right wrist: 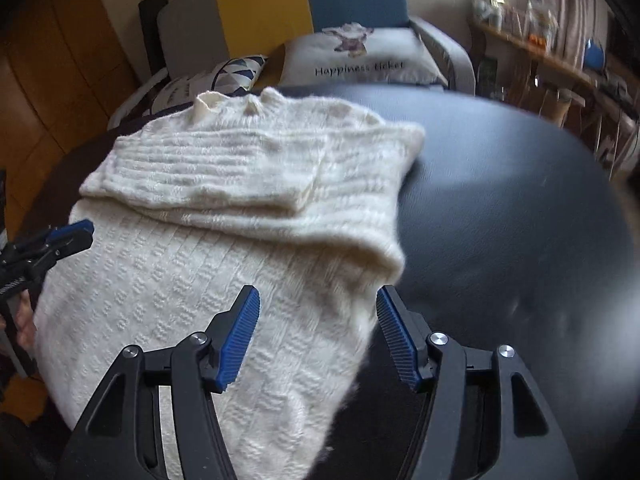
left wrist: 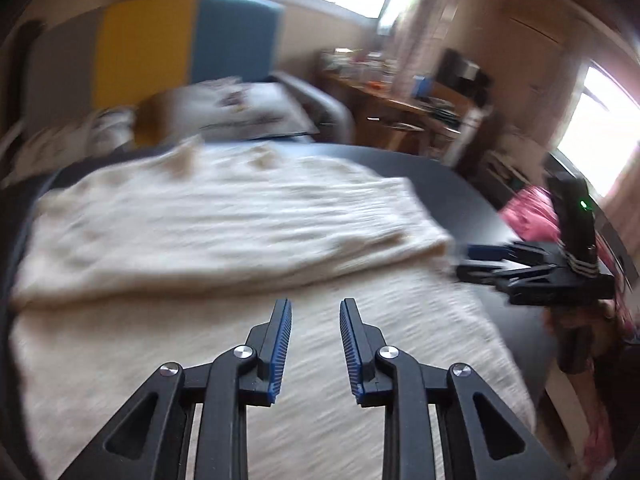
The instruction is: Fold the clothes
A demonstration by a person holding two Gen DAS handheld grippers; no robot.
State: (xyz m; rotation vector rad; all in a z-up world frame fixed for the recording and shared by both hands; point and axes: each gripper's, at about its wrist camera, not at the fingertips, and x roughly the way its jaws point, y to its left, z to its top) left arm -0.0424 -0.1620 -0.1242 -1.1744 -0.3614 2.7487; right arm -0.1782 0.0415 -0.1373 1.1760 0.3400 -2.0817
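On dark round table (right wrist: 500,184): cream knit sweater (right wrist: 224,280), part folded, both claws above it.

Left to right: left gripper (left wrist: 315,312), jaws a narrow gap apart with nothing between them, hangs over the sweater's lower body; right gripper (right wrist: 318,300), jaws wider and likewise empty, straddles the sweater's right edge. Sleeves lie folded across the chest, collar toward the far side. Bare tabletop lies open to the right of the garment; its left edge runs close to the table rim. Left wrist view, blurred, alone shows pink cloth (left wrist: 528,216) beyond the table's right rim and bright windows. Right wrist view alone shows a printed cushion (right wrist: 360,60) on the grey sofa (right wrist: 444,56) behind. Cluttered wooden desk (right wrist: 560,64) stands at far right.
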